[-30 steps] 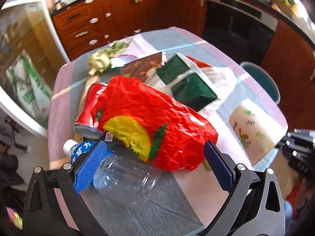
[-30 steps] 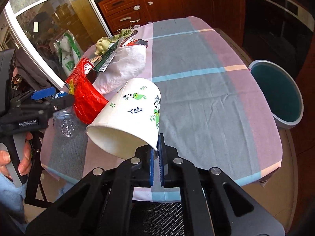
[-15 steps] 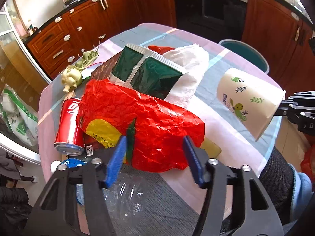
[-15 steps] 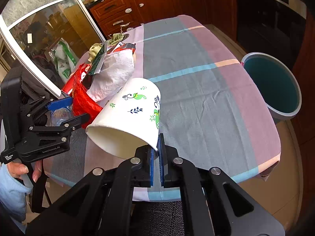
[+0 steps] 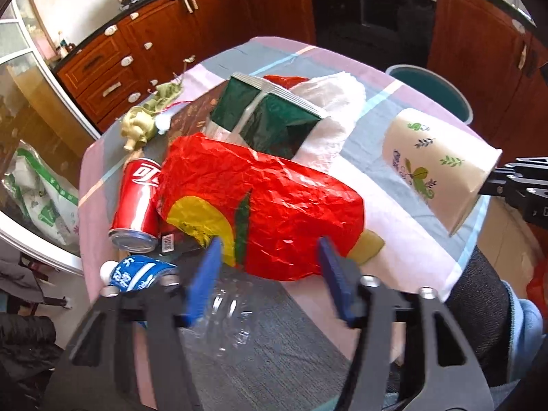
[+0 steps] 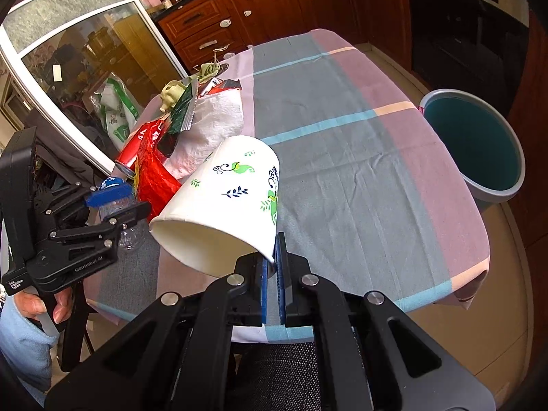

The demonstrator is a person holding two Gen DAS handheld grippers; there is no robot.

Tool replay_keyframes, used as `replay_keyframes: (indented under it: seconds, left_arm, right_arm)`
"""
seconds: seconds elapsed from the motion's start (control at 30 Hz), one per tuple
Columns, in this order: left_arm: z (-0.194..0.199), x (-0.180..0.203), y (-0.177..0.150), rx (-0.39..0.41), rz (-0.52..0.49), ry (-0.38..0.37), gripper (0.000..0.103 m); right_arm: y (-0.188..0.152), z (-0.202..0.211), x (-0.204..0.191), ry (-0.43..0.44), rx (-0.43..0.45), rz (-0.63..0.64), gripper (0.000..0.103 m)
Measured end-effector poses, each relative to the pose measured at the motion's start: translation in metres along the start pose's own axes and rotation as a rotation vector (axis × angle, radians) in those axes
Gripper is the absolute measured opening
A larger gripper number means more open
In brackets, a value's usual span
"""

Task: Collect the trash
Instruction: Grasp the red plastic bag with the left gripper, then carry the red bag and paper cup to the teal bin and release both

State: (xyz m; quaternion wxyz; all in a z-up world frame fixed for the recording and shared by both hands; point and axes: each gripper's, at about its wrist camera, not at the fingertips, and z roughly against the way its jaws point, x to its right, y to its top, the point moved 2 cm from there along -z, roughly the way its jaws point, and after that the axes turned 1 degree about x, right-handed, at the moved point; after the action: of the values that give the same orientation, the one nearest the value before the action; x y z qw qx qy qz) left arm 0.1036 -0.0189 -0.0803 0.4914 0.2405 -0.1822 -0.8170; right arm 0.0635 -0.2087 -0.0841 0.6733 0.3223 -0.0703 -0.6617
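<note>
Since a second ago the left hand-held gripper (image 5: 269, 275) has pulled up and back from the clear plastic bottle (image 5: 226, 303) it straddled, and its blue pads have drawn closer together; they now hover, apart and empty, over the near edge of the red crinkled bag (image 5: 263, 202). Meanwhile the right hand-held gripper (image 6: 273, 279) has kept the same grip, its jaws pinched tight on the rim of the white paper cup (image 6: 222, 205), which hangs on its side in the air above the surface (image 6: 359, 157), with the view shifted toward the bin.

Judging by what lies here, the job is barely begun. One piece, the cup, is lifted but not yet dropped; the teal bin (image 6: 479, 144) stands on the floor just past the far right edge of the surface, and nothing shows inside the part of it that I can see. Still waiting in a heap at the left end are the red bag, the bottle, a red soda can (image 5: 137, 205) lying on its side, a green foil packet (image 5: 270, 120) on top of a white plastic bag (image 5: 335, 109), and some dried plant scraps (image 5: 144, 123). Carrying the cup across to the bin looks like the next step, and then the pile has to follow piece by piece.
</note>
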Motion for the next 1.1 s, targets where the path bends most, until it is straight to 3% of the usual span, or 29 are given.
replay_keyframes:
  seconds: [0.17, 0.37, 0.67, 0.73, 0.8, 0.83, 0.9, 0.93, 1.1]
  left_arm:
    - [-0.002, -0.018, 0.006, 0.001, 0.087, -0.062, 0.098]
    - [-0.022, -0.023, 0.021, -0.054, 0.201, -0.182, 0.099]
    - [-0.048, -0.001, 0.021, -0.094, 0.231, -0.109, 0.099]
    - [-0.047, 0.001, 0.02, -0.081, 0.248, -0.125, 0.098]
    - [-0.042, 0.001, 0.02, -0.073, 0.26, -0.152, 0.082]
    - [-0.039, 0.0, 0.02, -0.069, 0.26, -0.159, 0.08]
    - [-0.035, 0.0, 0.019, -0.064, 0.247, -0.151, 0.055]
    - [-0.034, 0.0, 0.019, -0.068, 0.246, -0.16, 0.054]
    - [-0.019, 0.002, 0.019, -0.054, 0.24, -0.175, 0.025]
  right_arm:
    - [0.002, -0.002, -0.003, 0.003, -0.002, 0.005, 0.005]
    - [0.004, -0.007, -0.004, 0.01, -0.008, 0.002, 0.005]
    - [0.011, -0.015, 0.002, 0.033, -0.017, -0.007, 0.005]
    - [0.012, -0.017, 0.005, 0.041, -0.02, -0.012, 0.005]
    - [0.014, -0.017, 0.008, 0.048, -0.019, -0.017, 0.005]
    - [0.014, -0.017, 0.009, 0.051, -0.018, -0.02, 0.005]
    - [0.015, -0.017, 0.012, 0.057, -0.017, -0.027, 0.005]
    - [0.015, -0.018, 0.013, 0.06, -0.018, -0.031, 0.005]
    - [0.015, -0.021, 0.018, 0.078, -0.024, -0.05, 0.005]
